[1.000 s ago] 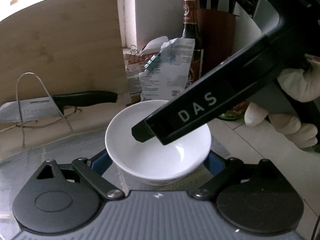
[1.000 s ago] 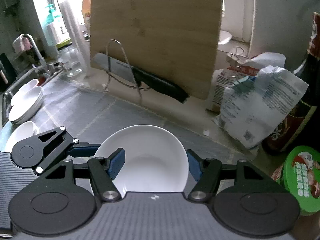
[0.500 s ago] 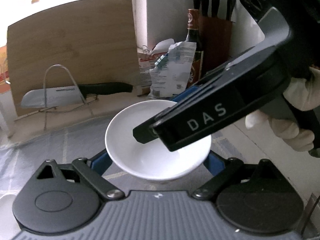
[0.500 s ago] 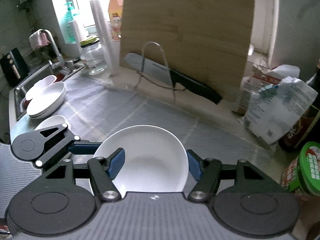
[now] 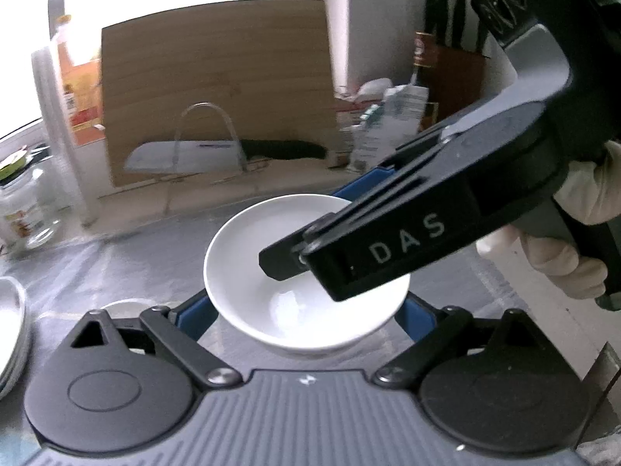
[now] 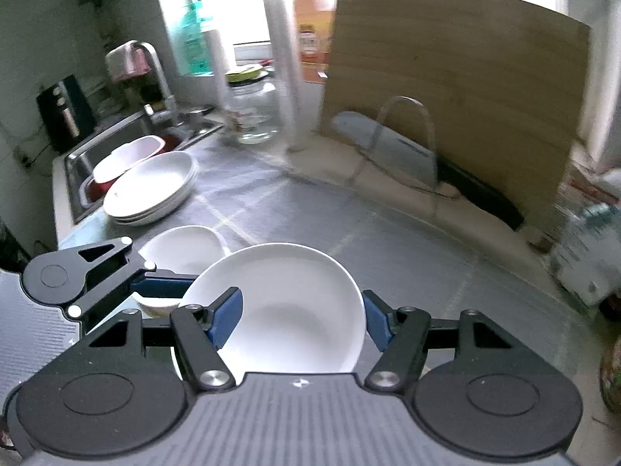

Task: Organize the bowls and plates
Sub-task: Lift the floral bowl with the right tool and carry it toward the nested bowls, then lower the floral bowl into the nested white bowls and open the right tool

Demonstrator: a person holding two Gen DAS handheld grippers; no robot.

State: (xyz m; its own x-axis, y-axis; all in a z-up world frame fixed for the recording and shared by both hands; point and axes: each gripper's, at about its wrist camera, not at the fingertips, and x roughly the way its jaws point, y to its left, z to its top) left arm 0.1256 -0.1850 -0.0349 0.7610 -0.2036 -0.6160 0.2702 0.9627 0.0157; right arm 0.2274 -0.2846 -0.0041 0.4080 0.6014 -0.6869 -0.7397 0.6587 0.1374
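A white bowl (image 5: 271, 272) hangs above the grey counter, carried by both grippers at once. My left gripper (image 5: 306, 310) is shut on it, blue pads on its two outer sides. My right gripper (image 6: 300, 318) is shut on the same bowl (image 6: 295, 310): its left pad sits inside the bowl and its right pad against the outer rim. In the left wrist view the right gripper (image 5: 314, 229) crosses over the bowl from the right, held by a gloved hand (image 5: 574, 209). A second white bowl (image 6: 182, 248) stands on the counter just left of it. A stack of white plates (image 6: 151, 186) lies beside the sink.
A sink (image 6: 77, 155) at far left holds a red-and-white bowl (image 6: 128, 151). Along the back wall stand a wooden cutting board (image 6: 458, 89), a knife on a wire rack (image 6: 407, 147), a glass jar (image 6: 252, 116) and bottles. Bags (image 5: 392, 124) and a knife block sit at the right.
Both grippers have carried the bowl leftward along the counter. The plate stack, second bowl and sink have come closer, while the bags and bottle slid off to the right. Both grips are unchanged.
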